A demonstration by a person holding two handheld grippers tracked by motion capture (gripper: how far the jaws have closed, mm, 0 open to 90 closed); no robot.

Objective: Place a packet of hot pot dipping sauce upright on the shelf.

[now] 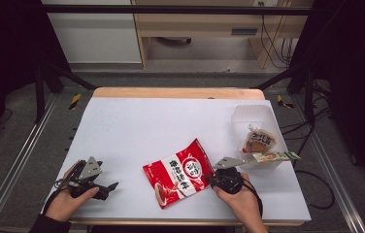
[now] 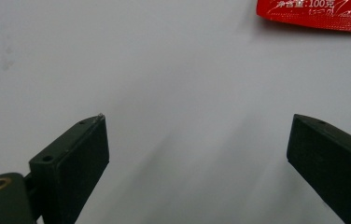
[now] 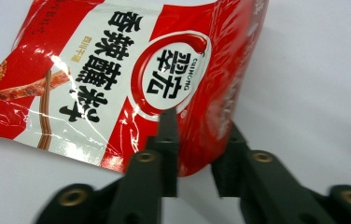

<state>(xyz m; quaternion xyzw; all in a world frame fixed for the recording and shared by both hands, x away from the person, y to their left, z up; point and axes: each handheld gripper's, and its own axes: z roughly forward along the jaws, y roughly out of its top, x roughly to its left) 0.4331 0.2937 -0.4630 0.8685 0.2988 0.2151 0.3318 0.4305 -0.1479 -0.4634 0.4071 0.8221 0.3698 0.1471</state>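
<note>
A red and white snack packet (image 1: 178,174) with Chinese print lies at the front middle of the white table (image 1: 137,126). My right gripper (image 1: 209,179) is at its right edge. In the right gripper view the jaws pinch that edge of the packet (image 3: 117,70), which curls up between them, so the right gripper (image 3: 200,126) is shut on it. My left gripper (image 1: 108,191) rests at the front left, held in a hand, well apart from the packet. Its jaws stand wide open (image 2: 197,121) over bare table, with a corner of the packet (image 2: 313,11) far ahead.
A clear plastic box (image 1: 253,114) stands at the right edge of the table. A brown and white pouch (image 1: 259,141) lies in it, and a green and white packet (image 1: 273,156) rests across its front rim. Beyond the table are a floor, cables and a wooden cabinet.
</note>
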